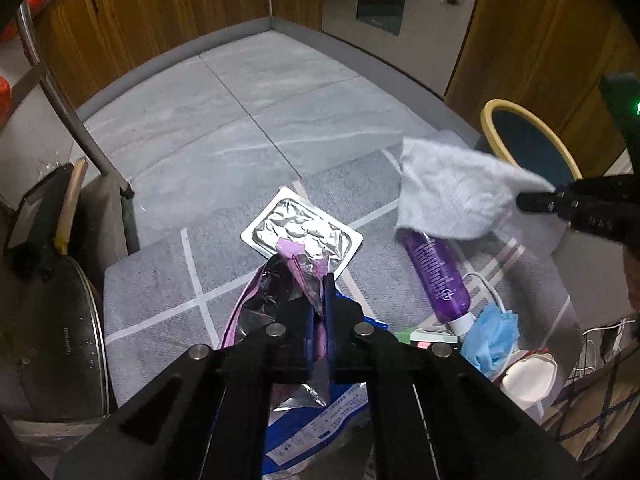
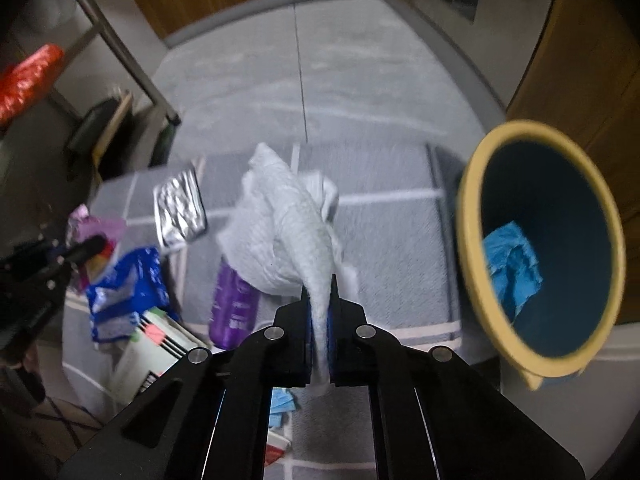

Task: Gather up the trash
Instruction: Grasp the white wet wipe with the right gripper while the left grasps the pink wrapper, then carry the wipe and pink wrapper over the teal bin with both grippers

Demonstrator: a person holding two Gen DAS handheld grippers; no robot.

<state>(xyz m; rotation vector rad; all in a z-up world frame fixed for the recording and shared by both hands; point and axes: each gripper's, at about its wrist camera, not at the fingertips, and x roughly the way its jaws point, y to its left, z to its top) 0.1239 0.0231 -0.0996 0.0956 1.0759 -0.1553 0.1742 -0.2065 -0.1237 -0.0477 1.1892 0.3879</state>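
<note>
Far left, under a metal rack leg (image 1: 60,108), a dark round lid (image 1: 76,344) leans upright beside the grey mat (image 1: 160,272) that covers the tiled floor (image 1: 248,92).

The left tongs (image 1: 318,292) are closed on a crumpled purple and silver wrapper (image 1: 300,264), pinched between the two pads and held above the mat. Just beyond the wrapper a flat silver foil tray (image 1: 304,228) lies on the mat. Below the tongs lies a blue and white printed packet (image 1: 316,412); in the right wrist view the same packet (image 2: 128,288) lies left of a white box with dark stripes (image 2: 156,348).

Right of the tray, a purple bottle (image 1: 436,272) lies on its side on the mat, its white cap toward the near edge. A crumpled blue mask (image 1: 492,336) lies just beside the cap, and a white cup-shaped mask (image 1: 528,376) sits near it.

The right tongs (image 2: 320,312) are closed on a white paper towel (image 2: 288,224), which hangs bunched from the pads above the bottle (image 2: 232,304). The left wrist view shows the towel (image 1: 452,192) in the air, gripped at its right edge.

Far right, a dark blue bin with a cream rim (image 2: 536,240) stands off the mat's right edge, its mouth tilted toward the camera. A blue crumpled item (image 2: 512,268) lies inside it. The towel is left of the bin, outside its rim.
</note>
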